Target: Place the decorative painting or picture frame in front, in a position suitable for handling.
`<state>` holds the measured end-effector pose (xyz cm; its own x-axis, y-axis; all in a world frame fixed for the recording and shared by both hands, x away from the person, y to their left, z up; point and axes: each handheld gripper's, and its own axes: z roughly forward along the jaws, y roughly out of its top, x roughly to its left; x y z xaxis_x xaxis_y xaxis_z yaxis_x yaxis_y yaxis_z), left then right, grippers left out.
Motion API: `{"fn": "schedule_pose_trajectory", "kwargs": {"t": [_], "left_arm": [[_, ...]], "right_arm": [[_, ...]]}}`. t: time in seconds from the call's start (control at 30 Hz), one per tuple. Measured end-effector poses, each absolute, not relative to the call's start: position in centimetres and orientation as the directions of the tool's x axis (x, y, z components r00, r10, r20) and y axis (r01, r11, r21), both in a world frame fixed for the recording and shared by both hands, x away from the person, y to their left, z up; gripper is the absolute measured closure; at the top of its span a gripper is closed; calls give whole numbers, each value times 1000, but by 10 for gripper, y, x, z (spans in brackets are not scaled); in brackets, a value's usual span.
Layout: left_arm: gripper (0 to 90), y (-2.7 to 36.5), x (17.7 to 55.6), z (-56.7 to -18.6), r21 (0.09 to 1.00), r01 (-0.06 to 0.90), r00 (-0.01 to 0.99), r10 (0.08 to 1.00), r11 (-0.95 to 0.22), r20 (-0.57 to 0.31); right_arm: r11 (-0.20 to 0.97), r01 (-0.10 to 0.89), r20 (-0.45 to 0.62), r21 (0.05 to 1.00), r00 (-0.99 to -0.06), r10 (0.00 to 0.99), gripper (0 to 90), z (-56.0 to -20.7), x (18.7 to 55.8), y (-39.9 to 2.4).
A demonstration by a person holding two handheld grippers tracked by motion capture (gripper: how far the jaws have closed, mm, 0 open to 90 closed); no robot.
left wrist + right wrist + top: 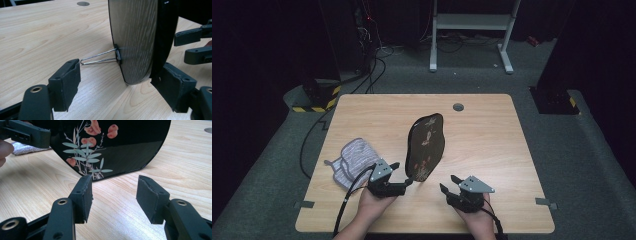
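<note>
A black lacquer plate [426,145] painted with flowers stands on its edge near the middle of the wooden table [492,150]. A wire stand [98,58] clipped to its plain back [135,37] props it up. My left gripper [404,175] is at the plate's lower left edge, open, with the plate's bottom edge between its jaws [120,67]. The left pad [66,82] is well clear of the back, and the right pad [172,85] sits close against the glossy front. My right gripper [448,183] is open and holds nothing. It points at the painted front [120,145] from just short of it [115,181].
A grey striped cloth [352,160] lies bunched at the table's left, close behind my left hand. A round grommet hole [458,106] sits near the far edge. Cables and a white metal frame [472,22] are on the floor beyond the table.
</note>
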<state>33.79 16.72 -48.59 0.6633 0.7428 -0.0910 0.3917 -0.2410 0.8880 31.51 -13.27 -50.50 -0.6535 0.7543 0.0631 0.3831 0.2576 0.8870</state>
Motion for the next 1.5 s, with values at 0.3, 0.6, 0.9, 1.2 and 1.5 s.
{"fn": "schedule_pose_trajectory", "kwargs": {"t": [0.3, 0.6, 0.9, 1.2, 1.5], "left_arm": [[240, 179, 344, -489, 884, 414, 630, 769, -216, -108], [247, 189, 357, -492, 879, 437, 586, 802, -189, -118], [249, 198, 373, -495, 872, 459, 557, 820, -172, -131], [273, 198, 388, -499, 866, 478, 524, 839, -147, -147], [280, 202, 378, -499, 864, 477, 547, 824, -162, -148]], "right_arm": [[257, 381, 65, 888, -656, 752, 450, -506, 318, -131], [252, 386, 66, 887, -648, 759, 432, -505, 319, -133], [241, 399, 68, 885, -622, 780, 432, -507, 314, -141], [239, 409, 60, 881, -598, 800, 433, -509, 306, -154], [241, 400, 38, 884, -576, 817, 412, -504, 312, -159]]}}
